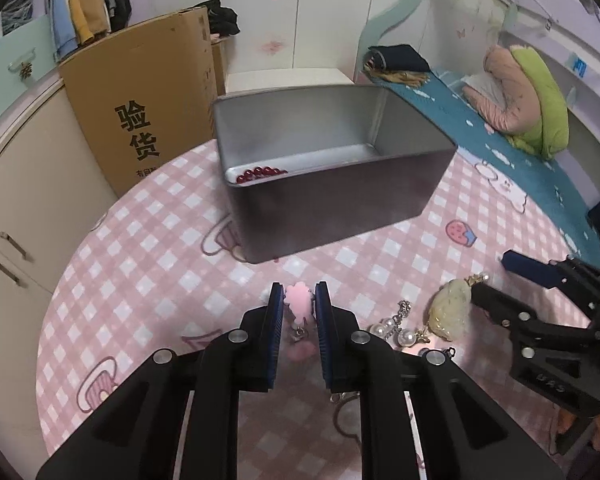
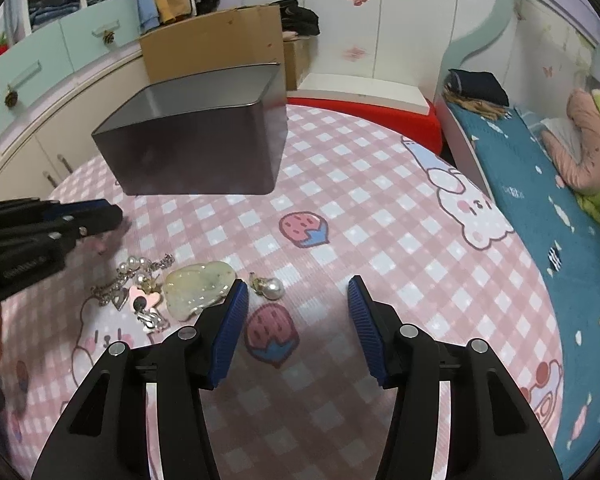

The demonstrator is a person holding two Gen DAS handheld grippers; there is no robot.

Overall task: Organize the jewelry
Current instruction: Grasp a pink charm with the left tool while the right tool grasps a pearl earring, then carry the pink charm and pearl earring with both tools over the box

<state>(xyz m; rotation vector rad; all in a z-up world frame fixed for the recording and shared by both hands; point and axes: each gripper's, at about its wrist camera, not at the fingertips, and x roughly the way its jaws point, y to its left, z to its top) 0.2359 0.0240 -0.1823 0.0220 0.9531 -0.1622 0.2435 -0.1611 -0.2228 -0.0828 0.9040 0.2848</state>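
My left gripper is shut on a pink fluffy charm low over the pink checked cloth; it also shows in the right wrist view. A dark metal box stands behind it with red beads inside; the box also shows in the right wrist view. My right gripper is open and empty above the cloth. To its left lie a pale green stone pendant, a pearl earring, a pearl chain and a pink heart charm.
A cardboard box leans on the cabinets behind the metal box. A bed with a teal sheet and pillows runs along the right. A red stool stands past the far table edge.
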